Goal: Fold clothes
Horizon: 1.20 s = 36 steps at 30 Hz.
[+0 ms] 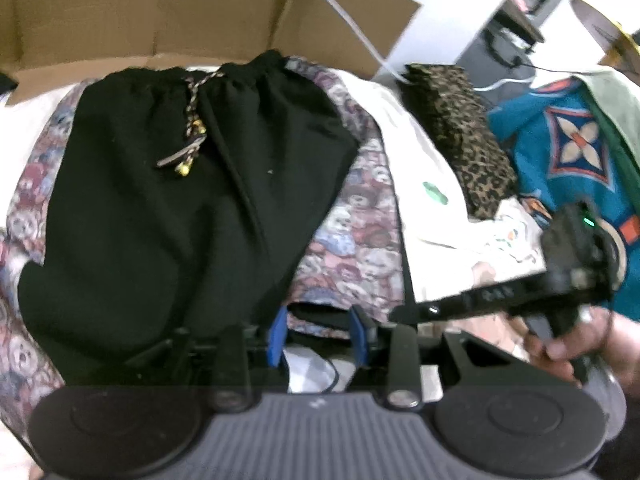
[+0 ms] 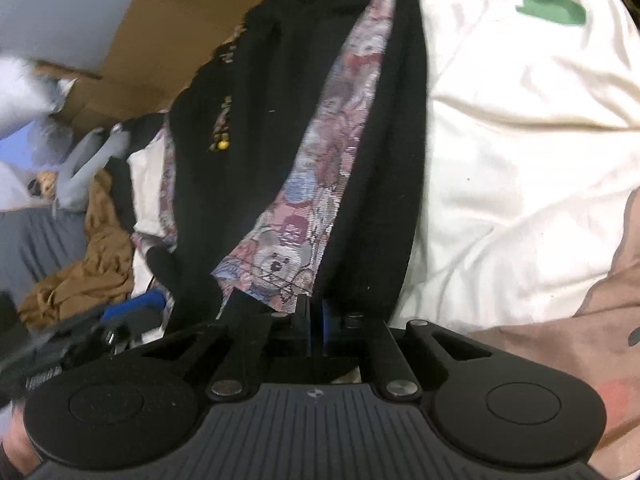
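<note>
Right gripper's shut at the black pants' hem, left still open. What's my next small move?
Probably close the left gripper on the hem of the black pants: its blue pads stand apart, with dark fabric between them, while the right gripper is already shut there.

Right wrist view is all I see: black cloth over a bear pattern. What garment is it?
Observer: A black garment with a gathered waistband and braided drawstring, laid flat.
Operator: Anything else nearby?
Observer: A folded leopard-print piece lies right of the white cloth.
Operator: And the other gripper?
Observer: The left gripper is open, pads apart, at the garment's near edge.
</note>
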Each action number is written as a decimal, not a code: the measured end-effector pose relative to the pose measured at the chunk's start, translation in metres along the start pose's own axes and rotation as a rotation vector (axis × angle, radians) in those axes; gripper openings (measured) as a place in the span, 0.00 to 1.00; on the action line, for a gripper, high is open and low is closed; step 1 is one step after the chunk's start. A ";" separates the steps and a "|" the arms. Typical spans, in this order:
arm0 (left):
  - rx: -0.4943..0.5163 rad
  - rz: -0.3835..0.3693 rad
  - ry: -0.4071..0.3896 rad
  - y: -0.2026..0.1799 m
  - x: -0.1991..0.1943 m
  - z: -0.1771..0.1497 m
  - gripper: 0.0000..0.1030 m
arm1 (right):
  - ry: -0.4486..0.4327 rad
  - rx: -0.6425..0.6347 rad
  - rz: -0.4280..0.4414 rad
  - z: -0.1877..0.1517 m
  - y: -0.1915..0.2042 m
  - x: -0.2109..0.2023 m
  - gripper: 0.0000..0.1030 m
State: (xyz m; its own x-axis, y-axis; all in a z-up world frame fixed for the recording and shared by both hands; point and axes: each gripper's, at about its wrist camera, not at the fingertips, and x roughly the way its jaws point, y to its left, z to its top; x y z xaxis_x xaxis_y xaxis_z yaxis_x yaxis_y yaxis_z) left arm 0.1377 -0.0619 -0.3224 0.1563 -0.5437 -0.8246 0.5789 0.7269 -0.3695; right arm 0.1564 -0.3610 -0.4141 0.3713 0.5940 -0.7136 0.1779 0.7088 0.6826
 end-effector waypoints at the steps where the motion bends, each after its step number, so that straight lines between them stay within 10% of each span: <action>1: -0.009 -0.004 0.026 -0.003 0.004 -0.001 0.36 | -0.009 -0.004 -0.004 0.000 -0.001 -0.007 0.03; 29: 0.150 0.125 0.262 -0.086 0.025 0.048 0.44 | -0.328 0.064 -0.086 -0.005 -0.077 -0.140 0.03; 36: 0.028 0.143 0.164 -0.094 0.036 0.046 0.44 | -0.354 0.060 -0.124 0.003 -0.111 -0.169 0.03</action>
State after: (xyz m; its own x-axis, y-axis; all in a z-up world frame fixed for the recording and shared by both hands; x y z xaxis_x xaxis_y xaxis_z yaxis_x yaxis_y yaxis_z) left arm 0.1260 -0.1696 -0.2978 0.1079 -0.3586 -0.9272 0.5822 0.7788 -0.2334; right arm 0.0760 -0.5414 -0.3688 0.6336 0.3293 -0.7001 0.2903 0.7376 0.6096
